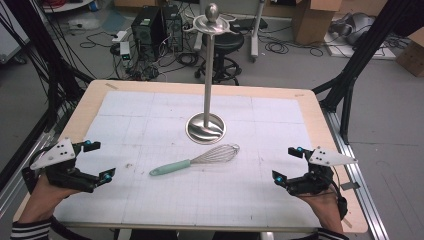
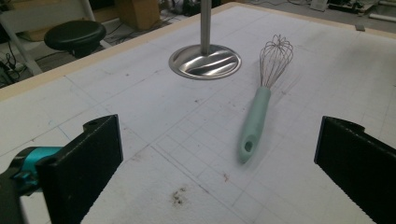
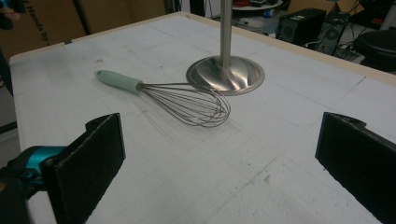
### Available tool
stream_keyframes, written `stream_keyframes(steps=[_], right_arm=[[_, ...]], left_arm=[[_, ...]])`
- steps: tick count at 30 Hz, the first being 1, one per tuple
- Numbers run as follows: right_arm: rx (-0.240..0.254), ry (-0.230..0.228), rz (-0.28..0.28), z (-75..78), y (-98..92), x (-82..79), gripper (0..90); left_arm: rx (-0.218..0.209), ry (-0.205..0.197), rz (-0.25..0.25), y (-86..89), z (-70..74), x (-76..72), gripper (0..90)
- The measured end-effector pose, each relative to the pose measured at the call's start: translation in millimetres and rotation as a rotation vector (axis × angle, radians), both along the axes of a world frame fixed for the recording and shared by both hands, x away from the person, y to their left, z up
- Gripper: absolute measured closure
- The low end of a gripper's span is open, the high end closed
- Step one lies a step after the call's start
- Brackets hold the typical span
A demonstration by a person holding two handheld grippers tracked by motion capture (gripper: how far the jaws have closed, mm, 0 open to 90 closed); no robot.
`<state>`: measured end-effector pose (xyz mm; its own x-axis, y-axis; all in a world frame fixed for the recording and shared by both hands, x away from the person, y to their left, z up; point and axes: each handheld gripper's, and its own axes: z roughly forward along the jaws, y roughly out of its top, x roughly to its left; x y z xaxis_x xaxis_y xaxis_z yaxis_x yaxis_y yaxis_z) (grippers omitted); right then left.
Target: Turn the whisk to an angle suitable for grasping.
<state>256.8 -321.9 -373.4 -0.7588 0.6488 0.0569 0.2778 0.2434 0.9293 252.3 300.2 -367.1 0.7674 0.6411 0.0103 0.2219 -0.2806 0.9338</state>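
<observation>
While lying flat beside stand (image 1: pixel 206 127): whisk (image 1: pixel 195 161) likely light, wires springy; best gripped at mint handle (image 2: pixel 254 120). Left gripper (image 1: pixel 95 161), right gripper (image 1: pixel 286 163) both wide, empty.

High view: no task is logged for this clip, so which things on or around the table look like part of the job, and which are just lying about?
Likely part of the job:
whisk, flat on the mat
stand, upright behind it
left gripper and right gripper, both open and empty

Just lying about:
stool
computer towers
boxes
floor cables
</observation>
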Motion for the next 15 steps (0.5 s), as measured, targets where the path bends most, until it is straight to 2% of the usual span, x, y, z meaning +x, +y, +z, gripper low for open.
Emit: stream_keyframes(steps=[6, 15], right_arm=[[-0.003, 0.003, 0.002, -0.2, -0.9, 0.1, 0.5], [-0.009, 0.006, -0.008, -0.7, -1.5, 0.6, 0.5]], left_arm=[[-0.007, -0.003, 0.0, 1.5, 1.8, 1.8, 1.7], [0.027, -0.021, 0.003, 0.1, 0.1, 1.3, 1.7]])
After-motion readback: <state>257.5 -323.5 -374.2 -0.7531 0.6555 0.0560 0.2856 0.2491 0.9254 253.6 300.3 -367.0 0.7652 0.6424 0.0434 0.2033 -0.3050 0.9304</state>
